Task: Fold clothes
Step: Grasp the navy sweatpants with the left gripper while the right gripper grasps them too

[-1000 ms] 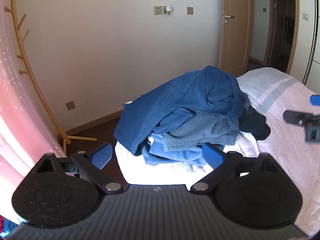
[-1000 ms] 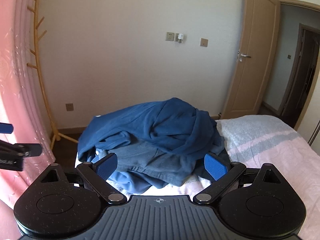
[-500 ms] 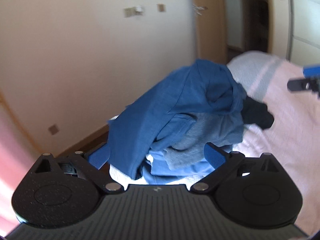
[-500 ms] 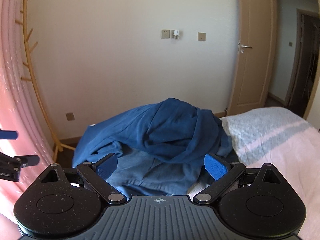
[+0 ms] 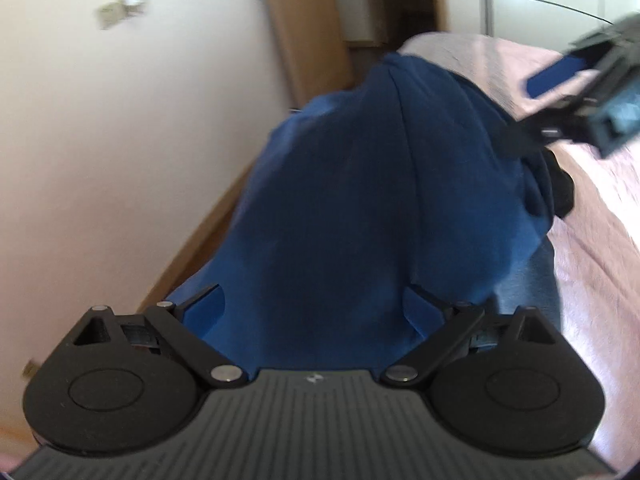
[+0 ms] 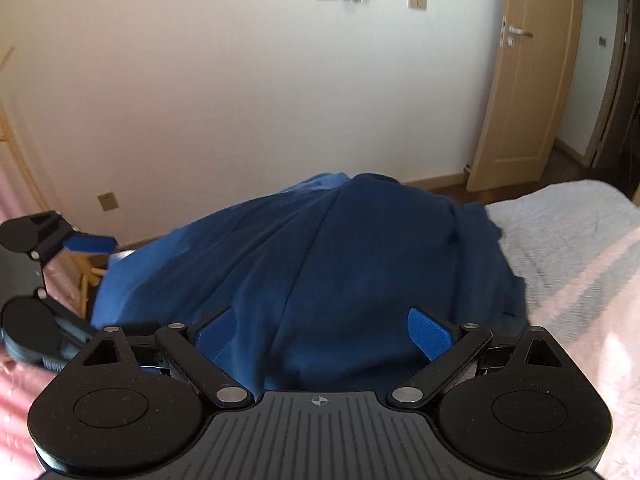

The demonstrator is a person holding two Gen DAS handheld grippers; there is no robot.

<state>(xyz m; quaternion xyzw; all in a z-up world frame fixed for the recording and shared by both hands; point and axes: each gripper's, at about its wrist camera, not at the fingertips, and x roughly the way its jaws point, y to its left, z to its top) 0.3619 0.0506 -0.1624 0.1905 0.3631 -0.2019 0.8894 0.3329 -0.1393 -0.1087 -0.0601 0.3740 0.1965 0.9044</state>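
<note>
With both the left gripper (image 5: 316,306) and right gripper (image 6: 326,334) spread wide and empty at the lower centre, the heaped blue garment (image 6: 340,264) on the bed (image 6: 580,248) at mid-frame is best pinched at one top fold, not several layers.

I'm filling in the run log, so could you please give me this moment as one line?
phase: reaching for pile | left gripper: open, at blue garment | right gripper: open, at same garment | nothing grasped | surface: pink bed
</note>
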